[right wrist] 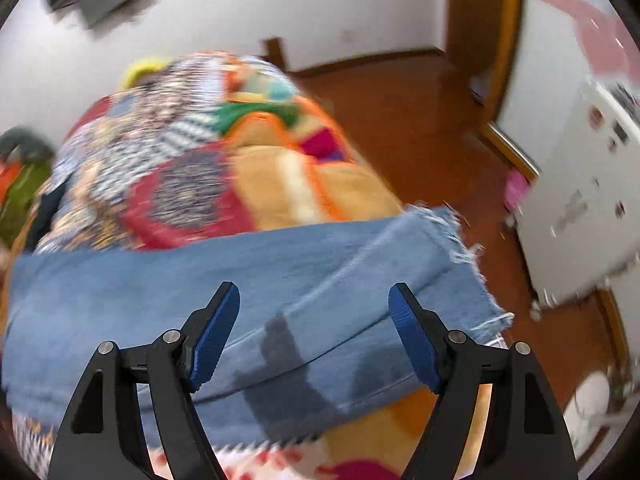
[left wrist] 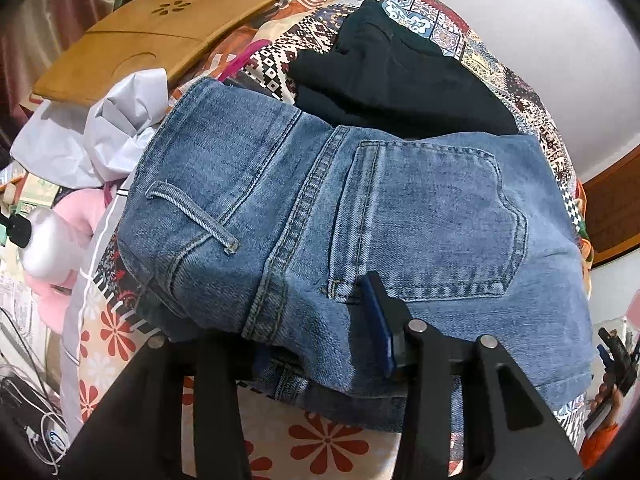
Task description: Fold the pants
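Inspecting the jeans (left wrist: 352, 216) on the patchwork bedspread (left wrist: 288, 52), I find them half folded beside the black garment (left wrist: 400, 80). My left gripper (left wrist: 320, 344) straddles the waist edge, grip uncertain; my right gripper (right wrist: 314, 336) hovers jaws apart above the frayed hems (right wrist: 472, 264), likely to lift them.

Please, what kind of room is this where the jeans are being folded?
Most likely a bedroom in a home. The jeans lie on a patchwork bedspread, a wooden floor shows beside it, and a pink soft toy sits nearby.
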{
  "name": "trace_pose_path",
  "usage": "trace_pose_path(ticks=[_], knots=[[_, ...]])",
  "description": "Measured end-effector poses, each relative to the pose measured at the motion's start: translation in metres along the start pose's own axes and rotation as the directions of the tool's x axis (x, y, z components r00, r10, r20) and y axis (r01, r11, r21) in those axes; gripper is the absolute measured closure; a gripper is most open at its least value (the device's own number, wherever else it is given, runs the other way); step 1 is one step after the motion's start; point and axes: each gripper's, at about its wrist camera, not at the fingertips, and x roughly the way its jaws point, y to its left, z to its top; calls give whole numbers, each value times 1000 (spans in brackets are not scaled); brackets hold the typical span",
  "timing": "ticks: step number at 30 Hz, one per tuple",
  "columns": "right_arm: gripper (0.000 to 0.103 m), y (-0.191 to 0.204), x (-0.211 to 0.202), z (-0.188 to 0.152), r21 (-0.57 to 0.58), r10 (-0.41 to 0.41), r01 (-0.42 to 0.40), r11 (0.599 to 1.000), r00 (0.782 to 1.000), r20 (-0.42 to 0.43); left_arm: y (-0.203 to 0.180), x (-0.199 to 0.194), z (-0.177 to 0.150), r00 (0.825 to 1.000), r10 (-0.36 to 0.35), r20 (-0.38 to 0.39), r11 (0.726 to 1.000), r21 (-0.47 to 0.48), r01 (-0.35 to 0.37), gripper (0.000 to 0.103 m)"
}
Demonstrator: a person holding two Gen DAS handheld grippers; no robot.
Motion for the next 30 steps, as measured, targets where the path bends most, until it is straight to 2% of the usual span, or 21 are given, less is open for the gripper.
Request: trace_pose_path(ticks=[1, 5, 7, 9, 13, 21, 23, 25, 26, 28, 30], knots=[[29, -1, 11, 3, 20, -22, 22, 1000, 1000, -21, 0, 0, 0, 1000, 3, 0, 1000, 1, -3, 59], [30, -3, 45, 6, 36, -22, 26, 999, 994, -107, -2, 1, 0, 1000, 11, 0, 1000, 6, -11, 59], [35, -8, 49, 1, 35, -5, 9, 999, 994, -108, -4, 0, -1, 1000, 18, 3, 1000, 12, -18, 59], [45, -14, 45, -5, 31, 12, -9, 999, 995, -97, -5, 1, -1, 1000, 24, 3, 1000, 17, -24, 59], [57, -29, 36, -19, 23, 42, -40, 999, 994, -106, -8, 1, -1, 999, 41, 6, 999, 30, -41, 58], [91, -21, 28, -22, 55, 50, -50, 997, 999, 0, -20, -3, 0, 993, 114, 22, 991, 69, -115, 61], [93, -26, 21, -21, 58, 60, -62, 996, 998, 25, -26, -8, 1, 991, 131, 38, 987, 85, -134, 68], [93, -28, 11, -19, 38, 62, -64, 997, 997, 53, -34, -17, 3, 984, 168, 64, 979, 106, -174, 90], [94, -28, 5, -17, 26, 62, -64, 998, 996, 71, -37, -22, 5, 979, 189, 81, 973, 117, -198, 90], [94, -29, -9, -11, 6, 71, -72, 997, 991, 116, -42, -40, 12, 974, 187, 127, 971, 127, -203, 91], [94, -29, -27, -2, -13, 83, -82, 997, 981, 178, -46, -58, 19, 976, 148, 159, 979, 115, -167, 91]])
